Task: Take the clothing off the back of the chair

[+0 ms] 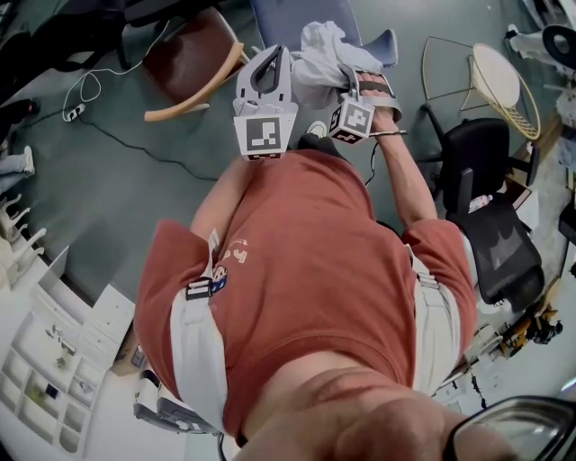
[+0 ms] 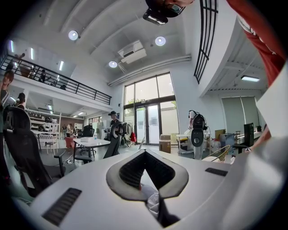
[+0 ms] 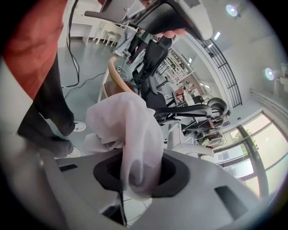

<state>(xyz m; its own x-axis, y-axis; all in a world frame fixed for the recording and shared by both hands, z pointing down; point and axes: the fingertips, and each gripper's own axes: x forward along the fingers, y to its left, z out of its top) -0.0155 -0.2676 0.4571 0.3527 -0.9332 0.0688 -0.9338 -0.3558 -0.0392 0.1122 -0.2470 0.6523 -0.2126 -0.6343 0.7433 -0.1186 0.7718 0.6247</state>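
Pinched between the dark pads of the right gripper (image 3: 135,173): a fold of the white, thin-fabric garment (image 3: 130,130), with the jaws drawn close and only the cloth's thickness left between them. Seen in the right gripper view rising out of the jaws toward 12 o'clock, then bunching and spilling over toward 9 o'clock. In the head view, the same garment (image 1: 322,49) heaped at 11 o'clock from the right gripper (image 1: 353,85), over the blue-grey chair with a curved armrest (image 1: 279,18) at the frame's 12 o'clock. Not clear whether lifted free of the backrest or lying on it. Gripped at the handle by a hand (image 1: 382,106), at 4 o'clock from the garment. Left gripper (image 1: 267,63) at 9 o'clock from the right one, just beside the garment's edge, with no cloth in it. In the left gripper view (image 2: 144,152), ribbed pads pressed together at the tips, nothing pinched, aimed out across a bright hall. Wooden-backed chair with a brown seat (image 1: 193,67) at 9 o'clock from the left gripper. Black mesh office chair (image 1: 490,216) at 4 o'clock from the right gripper.
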